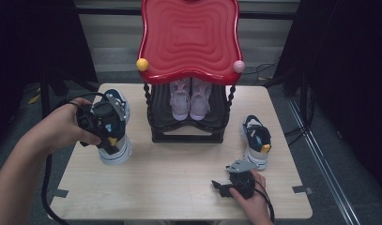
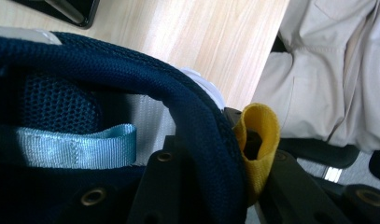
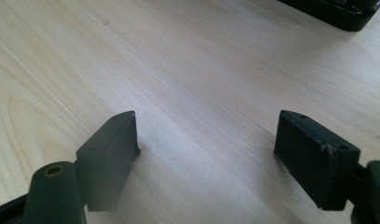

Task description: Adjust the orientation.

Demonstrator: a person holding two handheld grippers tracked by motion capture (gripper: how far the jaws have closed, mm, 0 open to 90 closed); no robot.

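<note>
The left gripper (image 2: 211, 182) is clamped on the heel collar of a navy sneaker (image 1: 114, 129) with a yellow loop (image 2: 258, 140), near the surface's (image 1: 179, 173) left edge. The right gripper (image 3: 206, 149) has its jaws apart.

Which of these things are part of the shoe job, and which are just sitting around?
In the job:
left claw, shut on the left navy sneaker
right navy sneaker
shoe rack
right claw, open over the table

Lying about:
pink shoes, already on the rack
floor cables
</note>
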